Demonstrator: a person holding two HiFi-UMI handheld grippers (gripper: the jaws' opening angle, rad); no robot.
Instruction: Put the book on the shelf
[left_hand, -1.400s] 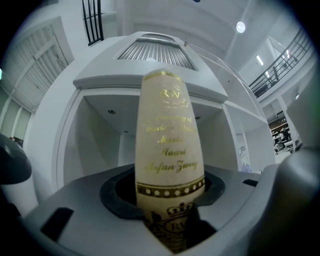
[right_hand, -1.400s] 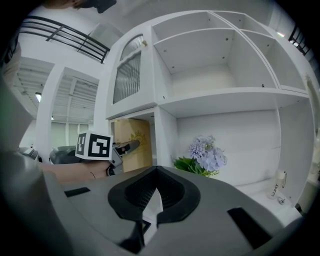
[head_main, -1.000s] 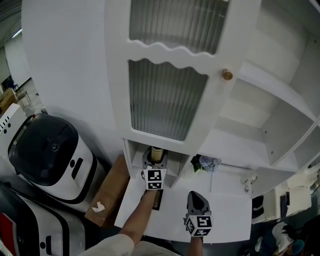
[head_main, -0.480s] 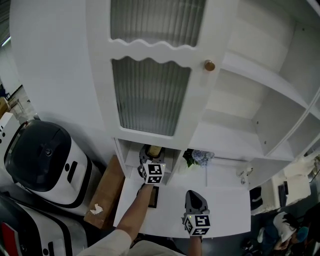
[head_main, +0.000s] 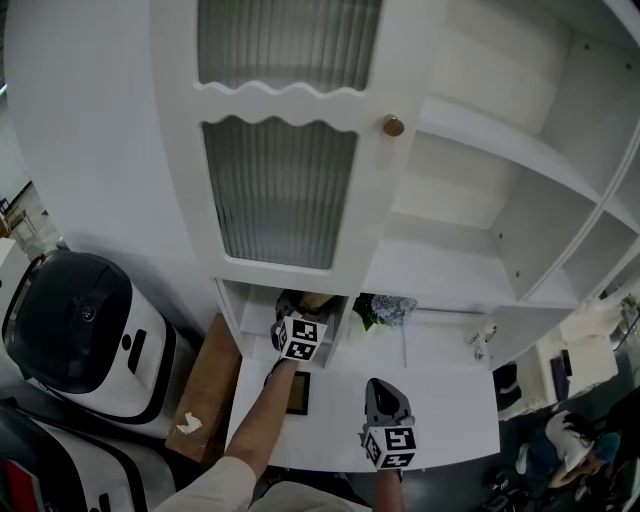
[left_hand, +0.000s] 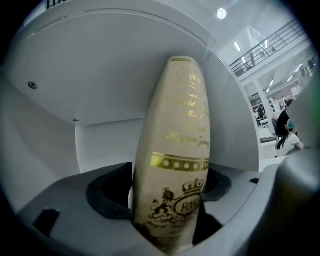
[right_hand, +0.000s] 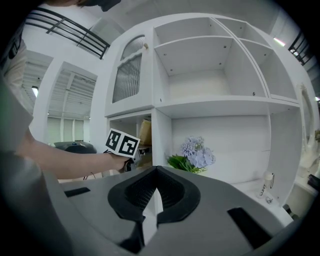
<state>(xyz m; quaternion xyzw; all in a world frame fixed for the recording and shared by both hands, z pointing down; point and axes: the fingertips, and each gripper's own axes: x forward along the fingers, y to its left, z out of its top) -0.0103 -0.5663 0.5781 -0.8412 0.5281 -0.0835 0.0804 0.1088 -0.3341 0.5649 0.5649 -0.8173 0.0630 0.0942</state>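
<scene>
Risk: the cream, gold-printed hardcover book (left_hand: 172, 165) stands upright on its narrow edge with nothing beside it. It can topple sideways once support is gone, since no neighbouring volume is visible to brace it. In the left gripper view it appears to lean slightly toward 1 o'clock. A second risk is drag-out: if the left gripper (head_main: 292, 308) is drawn back off-line, one of its fingers (left_hand: 107, 195) can catch a cover and pull the book out of the narrow open compartment (left_hand: 100, 100) of the white cabinet with the ribbed-glass door (head_main: 280, 190). Whether the lower edge of the book is fully seated on the compartment floor cannot be confirmed, because the gripper body hides it. The left fingers have just been opening and stand wide apart. The book is between them, with a visible gap at the 9 o'clock finger, so it is judged released. In the head view the book is inside the compartment at 12 o'clock of the left gripper. The pale blue flower bunch with green leaves (right_hand: 195, 152) sits in the next bay, at 3 o'clock. The right gripper (right_hand: 156, 180) hovers over the white table (head_main: 450, 400) at 5 o'clock of the left gripper. Its fingers are together and hold nothing.
</scene>
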